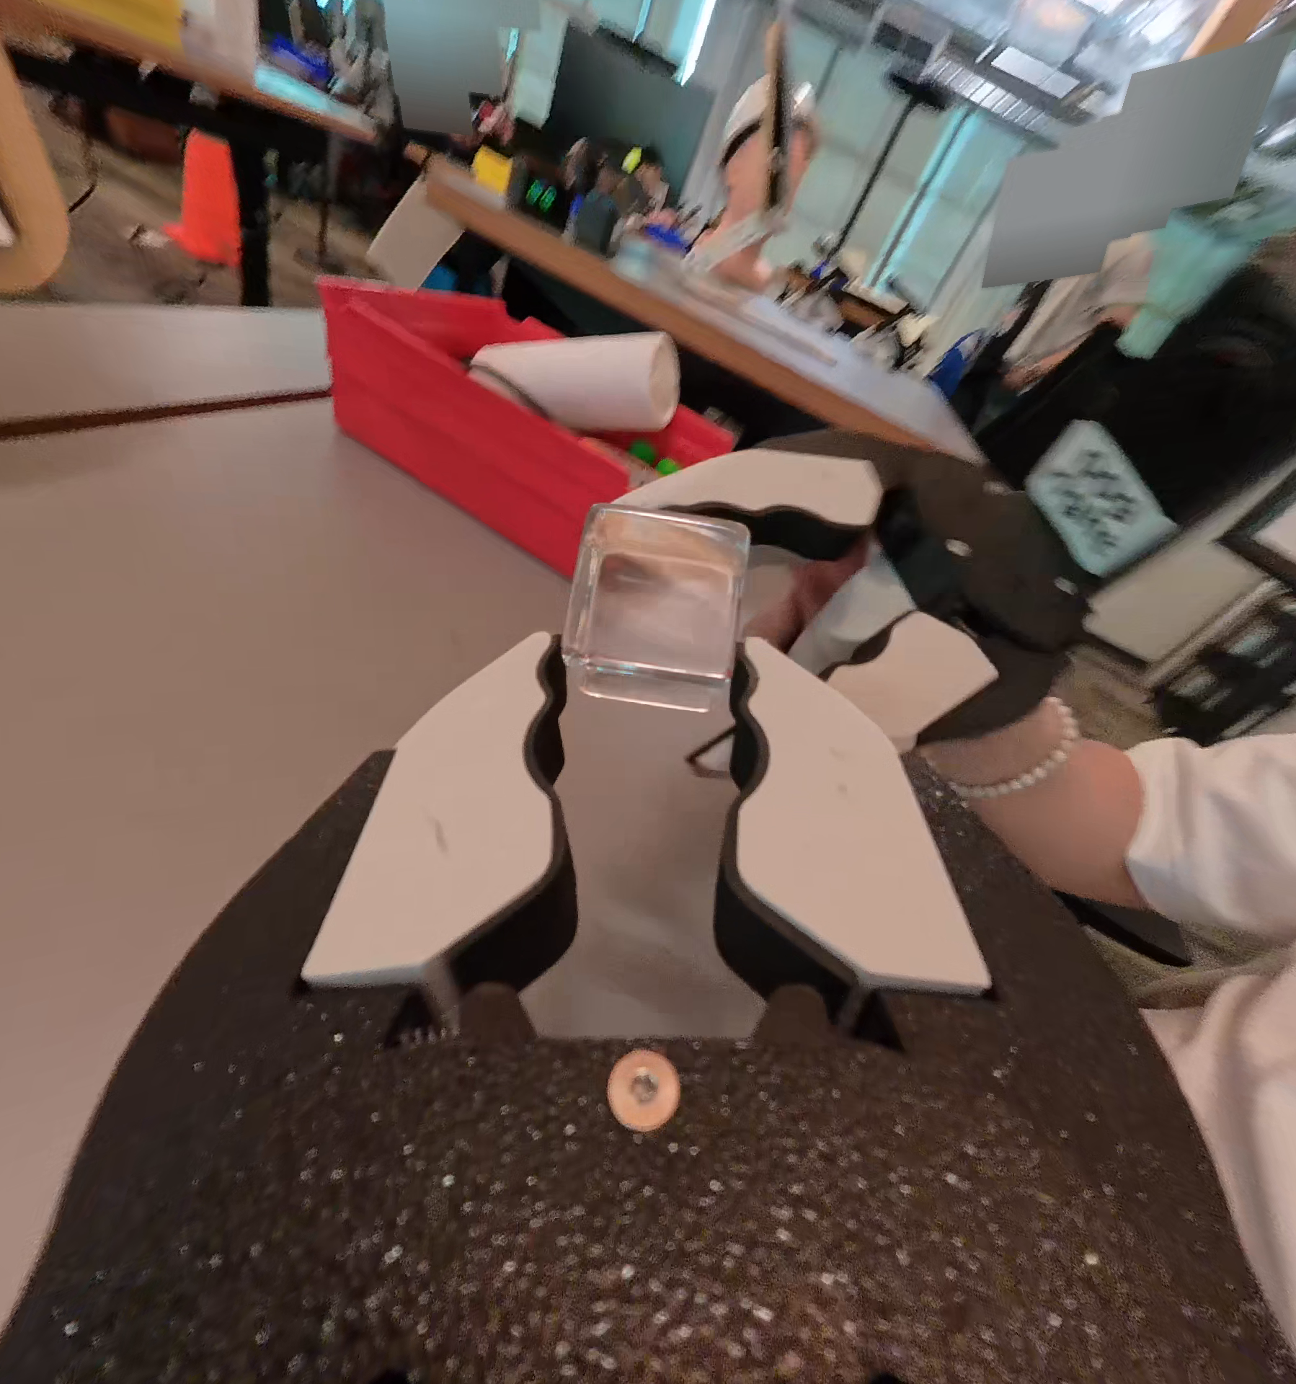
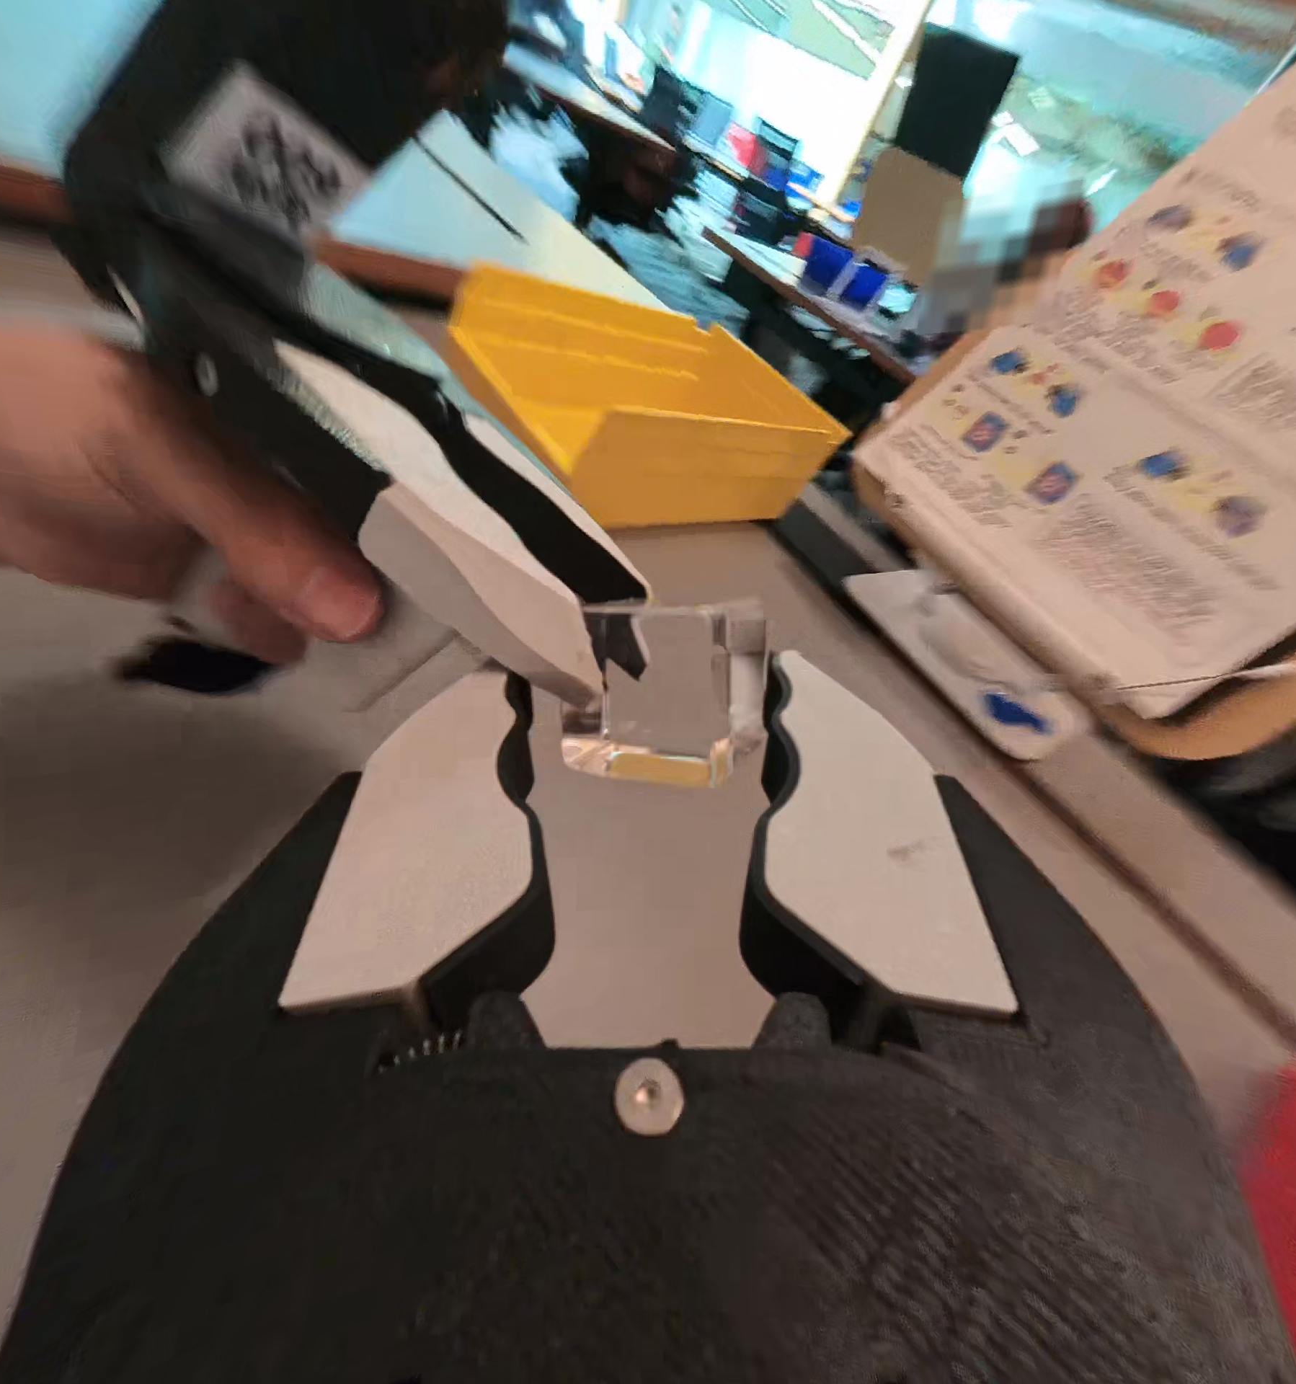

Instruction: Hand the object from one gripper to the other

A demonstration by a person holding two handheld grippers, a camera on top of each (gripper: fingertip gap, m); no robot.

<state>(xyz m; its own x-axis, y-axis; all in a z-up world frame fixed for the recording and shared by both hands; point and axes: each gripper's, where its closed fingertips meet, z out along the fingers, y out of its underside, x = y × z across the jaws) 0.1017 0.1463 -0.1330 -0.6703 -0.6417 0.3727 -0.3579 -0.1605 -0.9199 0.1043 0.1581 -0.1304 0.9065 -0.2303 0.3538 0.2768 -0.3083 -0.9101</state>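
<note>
In the left wrist view, the left gripper [image 1: 649, 666] pinches a clear cube [image 1: 656, 606] between its fingertips, with the cube standing out just past them and tilted a little. Beyond the cube and to its right, the right gripper [image 1: 855, 592] comes in with its two fingers spread, one above and one below the level of the cube's far side. A hand with a bead bracelet [image 1: 1019, 756] holds it from the right. Farther ahead and to the left, a red bin [image 1: 435, 404] sits on the grey table [image 1: 143, 636] with a white paper roll [image 1: 585, 378] lying in it.

In the right wrist view, the same cube [image 2: 664, 693] lies between the right gripper's [image 2: 649, 704] own fingertips. A sliver of gap shows on the right side, and the left side is hidden behind the other tool, so I cannot tell whether these fingers are merely around the cube or already pressing it. The left gripper [image 2: 615, 651] reaches in from the upper left, held by a hand [image 2: 143, 494], and its tips clamp the cube's near-left part. Ahead sits a yellow bin [image 2: 630, 404]; to the right a printed sheet [image 2: 1124, 419] leans on a board.

The handover looks to be at the transfer itself: the giver grips, the receiver brackets. The next move calls for the right fingers to press firmly on two flat faces before the left ones let go, since smooth clear plastic or glass could slip or twist if both hold loosely.
</note>
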